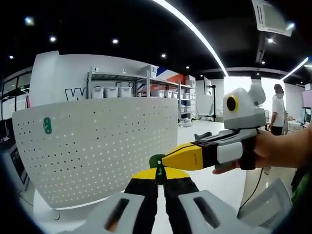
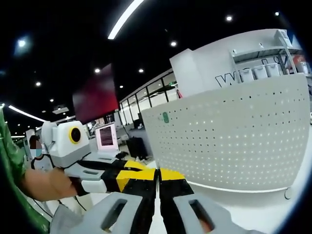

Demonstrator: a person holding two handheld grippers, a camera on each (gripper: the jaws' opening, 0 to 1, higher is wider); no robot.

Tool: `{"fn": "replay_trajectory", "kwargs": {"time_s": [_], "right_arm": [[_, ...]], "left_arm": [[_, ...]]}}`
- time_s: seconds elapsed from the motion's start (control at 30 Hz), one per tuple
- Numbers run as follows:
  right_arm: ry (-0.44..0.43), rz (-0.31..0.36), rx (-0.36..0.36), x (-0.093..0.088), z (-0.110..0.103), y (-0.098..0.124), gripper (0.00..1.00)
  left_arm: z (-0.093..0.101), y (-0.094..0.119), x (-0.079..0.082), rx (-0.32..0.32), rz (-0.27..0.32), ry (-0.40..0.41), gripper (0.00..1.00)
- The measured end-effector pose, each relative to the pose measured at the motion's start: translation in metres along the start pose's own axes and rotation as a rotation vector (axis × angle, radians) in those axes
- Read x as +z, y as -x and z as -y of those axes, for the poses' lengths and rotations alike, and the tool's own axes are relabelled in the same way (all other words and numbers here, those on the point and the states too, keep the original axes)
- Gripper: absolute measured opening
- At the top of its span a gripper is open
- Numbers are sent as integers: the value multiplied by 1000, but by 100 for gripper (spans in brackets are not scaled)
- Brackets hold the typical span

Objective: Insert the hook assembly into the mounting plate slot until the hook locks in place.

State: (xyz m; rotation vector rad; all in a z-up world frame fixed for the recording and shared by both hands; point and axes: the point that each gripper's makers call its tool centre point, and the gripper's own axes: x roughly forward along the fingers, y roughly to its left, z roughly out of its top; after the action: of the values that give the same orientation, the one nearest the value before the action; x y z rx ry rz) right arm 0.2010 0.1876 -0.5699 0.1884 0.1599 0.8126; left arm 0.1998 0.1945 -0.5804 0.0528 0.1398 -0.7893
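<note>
The white perforated mounting plate [image 1: 97, 146] stands upright on the table, with one green hook [image 1: 47, 125] fixed near its upper left. My left gripper [image 1: 157, 170] rises from the bottom, its yellow-and-black jaws shut on a small green hook piece [image 1: 157, 161] in front of the plate's lower right. My right gripper [image 1: 166, 158] comes in from the right in a person's hand, jaws together, its tip touching that green piece. In the right gripper view, the right gripper [image 2: 158, 171] is shut, the left gripper [image 2: 146, 173] meets it from the left, and the plate [image 2: 234, 136] with its green hook [image 2: 165, 117] stands behind.
Metal shelving with white bins [image 1: 122, 91] lines the wall behind the plate. A person [image 1: 278, 109] stands far off at the right. A lit monitor [image 2: 106, 136] sits at the back left. The white tabletop [image 1: 219, 183] spreads to the plate's right.
</note>
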Motion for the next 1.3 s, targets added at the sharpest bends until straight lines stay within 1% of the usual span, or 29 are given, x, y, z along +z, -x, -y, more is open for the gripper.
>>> {"fn": "replay_trajectory", "kwargs": {"time_s": [0.33,0.43,0.73,0.93,1.23,1.3], "right_arm": [[11,0,4,0,-2,1,1],[8,5,-4,1,0,1,7],[15,15,-10,4,3,4,7],[18,10,-17,3,5,7,9],[56,-10,-26,1,9,12,13],[61,-25,-16,-2,10,14,16]], "left_arm": [[0,2,0,2,-2,-8,3],[1,2,-1,-1,-4,-8,3],[2,2,0,2,-5,-21,3],[-2,3,0,11,-2,-21,3],[-5,2,0,18,-4,-18,3],[-7,3,0,23,-6,-20,3]]}}
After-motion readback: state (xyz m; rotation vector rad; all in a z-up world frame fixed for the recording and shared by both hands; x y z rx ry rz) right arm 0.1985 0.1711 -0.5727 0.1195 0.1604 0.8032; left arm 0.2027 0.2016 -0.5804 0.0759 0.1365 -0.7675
